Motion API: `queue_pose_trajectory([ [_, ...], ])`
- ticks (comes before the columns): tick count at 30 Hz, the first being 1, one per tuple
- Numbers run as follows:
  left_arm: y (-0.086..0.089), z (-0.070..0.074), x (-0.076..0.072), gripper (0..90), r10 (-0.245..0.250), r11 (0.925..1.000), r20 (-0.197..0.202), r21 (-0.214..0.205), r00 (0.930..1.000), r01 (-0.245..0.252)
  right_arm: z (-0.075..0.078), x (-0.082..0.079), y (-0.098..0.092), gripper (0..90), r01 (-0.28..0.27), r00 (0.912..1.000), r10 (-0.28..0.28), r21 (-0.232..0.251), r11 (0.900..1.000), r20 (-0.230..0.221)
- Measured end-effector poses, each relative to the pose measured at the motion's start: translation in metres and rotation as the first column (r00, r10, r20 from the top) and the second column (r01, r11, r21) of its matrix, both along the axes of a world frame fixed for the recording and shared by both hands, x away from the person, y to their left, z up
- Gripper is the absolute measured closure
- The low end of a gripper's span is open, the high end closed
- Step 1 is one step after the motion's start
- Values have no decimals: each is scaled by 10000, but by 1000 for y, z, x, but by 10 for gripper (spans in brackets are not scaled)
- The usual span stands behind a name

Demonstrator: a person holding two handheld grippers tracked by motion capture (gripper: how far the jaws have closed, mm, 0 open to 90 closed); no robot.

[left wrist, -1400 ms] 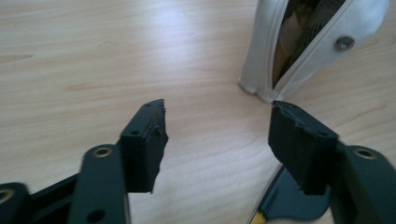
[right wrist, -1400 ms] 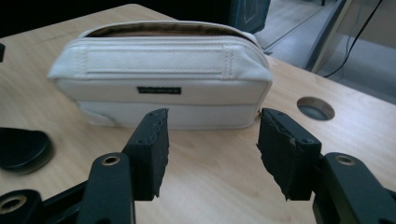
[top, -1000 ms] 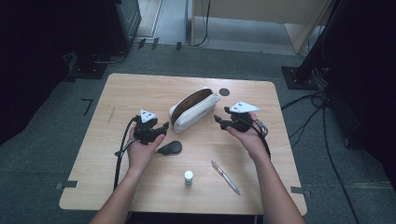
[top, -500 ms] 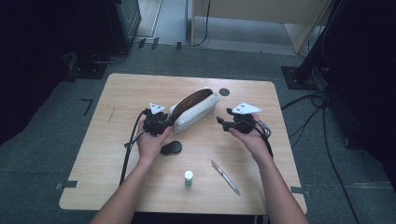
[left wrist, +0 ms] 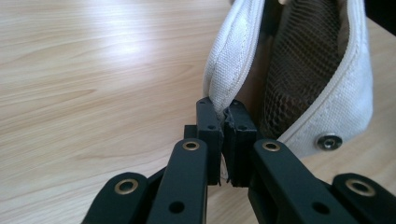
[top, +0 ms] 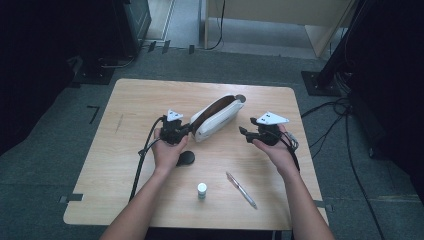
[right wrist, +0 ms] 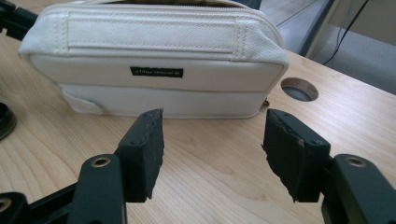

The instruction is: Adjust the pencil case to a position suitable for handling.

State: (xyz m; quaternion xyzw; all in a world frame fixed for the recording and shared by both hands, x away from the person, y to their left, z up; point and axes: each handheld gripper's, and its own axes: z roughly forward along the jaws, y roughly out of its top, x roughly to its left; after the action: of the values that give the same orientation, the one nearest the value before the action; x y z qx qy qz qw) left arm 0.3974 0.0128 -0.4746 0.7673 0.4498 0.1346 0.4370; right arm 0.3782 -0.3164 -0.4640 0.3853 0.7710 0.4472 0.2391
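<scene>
Gripping now: left gripper [top: 184, 131] has its 2 jaws pressed together on the near lip of the white canvas zip pouch [top: 218, 117], at the pouch's left end; the left gripper view shows the fabric edge [left wrist: 223, 100] pinched between the pads.
Change since 1 second ago: left gripper was well short of the pouch, beside the black oval object [top: 185, 158]; it has since travelled up to the pouch and closed on the rim.
Meaning for the work: I judge the pouch is now anchored and its mouth held, so the next step, likely loading or widening the opening, can start.
Right gripper [top: 245, 133]: jaws stand wide apart and hold nothing; it sits near the pouch's right side, not touching, much where it was 1 second ago. Its own view faces the pouch's long flank [right wrist: 154, 74].
Pouch position: middle of the light wooden table [top: 130, 100], between the 2 grippers, close to a round cable hole [right wrist: 299, 88].
Long axis: runs diagonally, from the near-left end at the left gripper to the far-right end by the hole.
Opening: unzipped, facing up and toward the far-left; mesh lining [left wrist: 303, 60] is visible inside.
Other items: small white-capped bottle [top: 201, 189] and silver pen [top: 241, 189] lie nearer the person, well apart from the pouch.
</scene>
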Motion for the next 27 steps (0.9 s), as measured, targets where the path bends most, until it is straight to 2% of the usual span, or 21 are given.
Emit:
queue_pose_trajectory([
  [1, -4, -1, -3, 878, -450, 9989, 180, 135, 9988, 447, -1, -1, -5, 381, 77, 10000, -77, 14, 10000, -20],
  [2, -4, -1, -3, 879, -450, 9989, 180, 135, 9988, 447, -1, -1, -5, 381, 77, 10000, -77, 14, 10000, -20],
  [4, -6, -1, -6, 879, -982, 9951, 195, 153, 9950, 979, -3, -1, -11, 375, 126, 9999, -127, -60, 9999, -117],
  [7, -6, -1, -7, 881, -1301, 9914, 211, 167, 9913, 1298, -4, -1, -15, 369, 117, 9998, -120, -168, 9998, -152],
  [8, -4, -1, -8, 882, -1717, 9851, 173, 97, 9850, 1716, -6, 0, -18, 356, 86, 9998, -90, -159, 9998, -194],
  [9, -3, -1, -8, 882, -1917, 9815, 144, 59, 9814, 1916, -7, 0, -20, 354, 51, 9998, -54, -169, 9998, -190],
  [10, -3, -1, -8, 882, -1917, 9815, 144, 59, 9814, 1916, -7, 0, -20, 354, 51, 9998, -54, -169, 9998, -190],
  [11, -3, -1, -8, 882, -2131, 9770, 194, 140, 9768, 2129, -8, 0, -21, 348, -36, 9998, 33, -149, 9999, -199],
  [12, -1, -1, -8, 883, -2591, 9656, 289, 309, 9654, 2582, -10, 0, -22, 328, -226, 9995, 224, -128, 9997, -209],
  [13, 0, 0, -7, 882, -2715, 9620, 285, 379, 9620, 2704, -11, 0, -22, 315, -370, 9991, 366, -153, 9992, -228],
  [15, 0, 1, -5, 880, -2702, 9618, 244, 523, 9625, 2687, -13, -1, -22, 300, -516, 9983, 508, -307, 9982, -270],
  [16, 0, 2, -4, 877, -2544, 9655, 273, 646, 9667, 2522, -14, -1, -22, 288, -517, 9983, 506, -384, 9979, -282],
  [17, 0, 2, -4, 872, -2544, 9655, 273, 646, 9667, 2522, -15, -1, -22, 280, -540, 9982, 528, -426, 9976, -294],
  [19, -1, 3, -2, 865, -2221, 9716, 450, 944, 9740, 2172, -15, -1, -23, 264, -514, 9981, 500, -415, 9978, -347],
  [21, -1, 2, 1, 852, -1925, 9778, 519, 949, 9799, 1870, -15, -1, -26, 263, -445, 9987, 437, -327, 9985, -256],
  [22, -1, 2, 3, 834, -1438, 9854, 619, 1008, 9877, 1372, -14, -1, -27, 267, -373, 9989, 367, -243, 9990, -276],
  [23, -1, 2, 4, 799, -1126, 9890, 617, 1030, 9917, 1059, -14, 0, -28, 273, -340, 9992, 336, -198, 9992, -199],
  [24, -1, 2, 4, 729, -1126, 9890, 617, 1030, 9917, 1059, -14, 0, -28, 273, -340, 9992, 336, -198, 9992, -199],
  [25, 0, 2, 6, 729, -770, 9924, 616, 1005, 9951, 705, -14, 0, -28, 275, -408, 9990, 405, -218, 9989, -162],
  [26, 1, 2, 7, 665, -561, 9942, 548, 953, 9969, 507, -14, 0, -27, 279, -494, 9987, 491, -276, 9984, -139],
  [27, 2, 2, 7, 640, -477, 9960, 484, 772, 9977, 439, -15, -1, -24, 299, -702, 9975, 700, -385, 9968, -56],
])
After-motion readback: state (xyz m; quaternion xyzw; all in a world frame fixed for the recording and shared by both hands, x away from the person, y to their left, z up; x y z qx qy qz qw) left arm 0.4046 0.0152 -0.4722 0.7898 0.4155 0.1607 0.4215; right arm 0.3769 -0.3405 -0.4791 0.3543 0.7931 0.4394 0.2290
